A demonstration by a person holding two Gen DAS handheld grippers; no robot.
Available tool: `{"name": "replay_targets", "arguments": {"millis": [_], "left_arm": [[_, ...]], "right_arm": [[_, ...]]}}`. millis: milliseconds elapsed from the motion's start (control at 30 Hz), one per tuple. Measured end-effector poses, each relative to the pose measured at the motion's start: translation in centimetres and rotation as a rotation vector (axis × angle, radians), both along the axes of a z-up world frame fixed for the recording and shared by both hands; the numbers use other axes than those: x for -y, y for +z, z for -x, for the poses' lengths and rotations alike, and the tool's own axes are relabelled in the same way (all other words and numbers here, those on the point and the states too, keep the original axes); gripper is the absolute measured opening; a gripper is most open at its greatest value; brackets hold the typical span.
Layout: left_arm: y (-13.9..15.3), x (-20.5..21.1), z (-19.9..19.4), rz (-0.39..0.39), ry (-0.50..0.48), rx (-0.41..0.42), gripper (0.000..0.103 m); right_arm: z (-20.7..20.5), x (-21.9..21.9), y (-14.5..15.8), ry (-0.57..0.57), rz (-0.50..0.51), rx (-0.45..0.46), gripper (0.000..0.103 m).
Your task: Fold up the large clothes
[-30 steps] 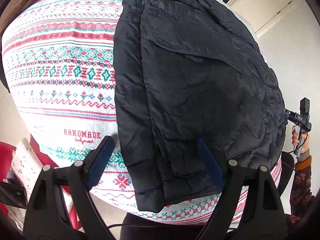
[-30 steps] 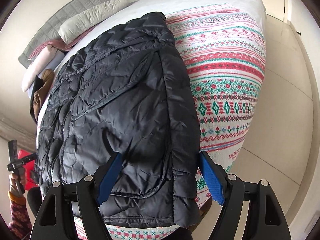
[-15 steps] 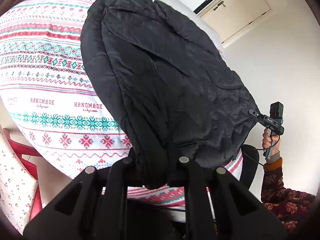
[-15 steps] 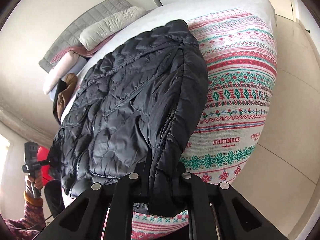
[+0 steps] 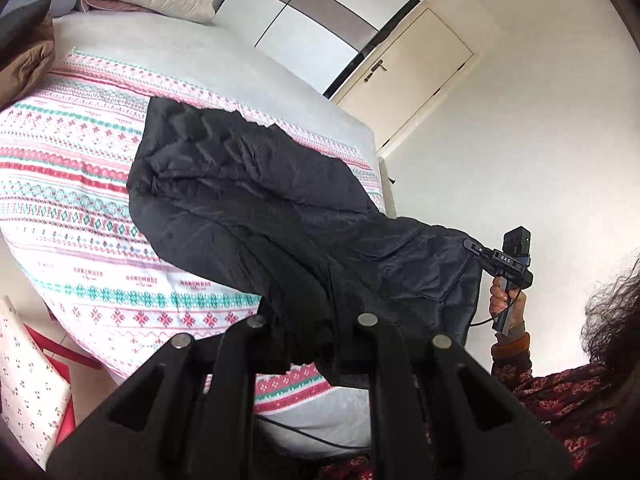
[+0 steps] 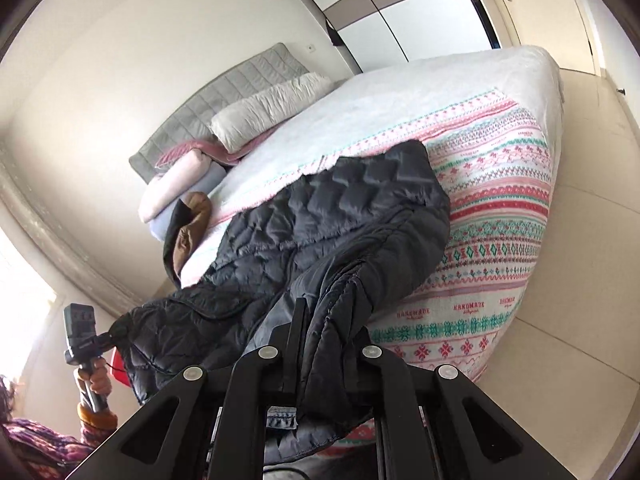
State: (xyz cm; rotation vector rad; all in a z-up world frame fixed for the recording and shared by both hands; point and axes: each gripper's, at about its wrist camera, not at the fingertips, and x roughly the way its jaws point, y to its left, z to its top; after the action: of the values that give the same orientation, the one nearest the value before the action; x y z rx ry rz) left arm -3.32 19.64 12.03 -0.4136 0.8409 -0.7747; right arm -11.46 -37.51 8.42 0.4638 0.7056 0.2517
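Observation:
A black quilted puffer jacket (image 5: 256, 200) lies lengthwise on the patterned blanket (image 5: 64, 200) on the bed; it also shows in the right wrist view (image 6: 340, 224). My left gripper (image 5: 312, 340) is shut on one corner of the jacket's near hem and holds it up off the bed. My right gripper (image 6: 320, 344) is shut on the other hem corner, also raised. Each gripper shows in the other's view, the right one (image 5: 476, 246) and the left one (image 6: 114, 332), pinching the hem. The jacket's near half hangs between them; its far end rests on the blanket.
The bed has a grey headboard (image 6: 224, 100), pillows (image 6: 272, 108) and a brown garment (image 6: 192, 228) near its head. A wardrobe with sliding doors (image 5: 320, 20) and a cream door (image 5: 416, 68) stand behind. A red chair (image 5: 52, 360) stands by the bed's near corner.
Both grippers closed on the jacket's near hem corners and lifted them up and back, raising the near half of the jacket off the bed.

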Motion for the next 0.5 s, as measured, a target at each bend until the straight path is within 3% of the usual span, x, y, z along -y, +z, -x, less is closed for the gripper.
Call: {"name": "replay_targets", "arguments": {"millis": [233,400,500], "left_arm": [[4.1,-0.2,-10.3,0.057,0.142,0.076,0.017],[4.0,2.6,-19.8,-0.018,0.208,0.085,0.019],[2.0,3.7,-25.3,-0.064,0.254,0.062,0.021]], "right_arm": [[-8.6,2.6,4.2,-0.069,-0.049,0.086,0.01],[-18.4,3.6,4.5,-0.101,-0.057,0.073,0.011],[-24.3,4.3,3.1,-0.136,-0.028,0.046,0.011]]}}
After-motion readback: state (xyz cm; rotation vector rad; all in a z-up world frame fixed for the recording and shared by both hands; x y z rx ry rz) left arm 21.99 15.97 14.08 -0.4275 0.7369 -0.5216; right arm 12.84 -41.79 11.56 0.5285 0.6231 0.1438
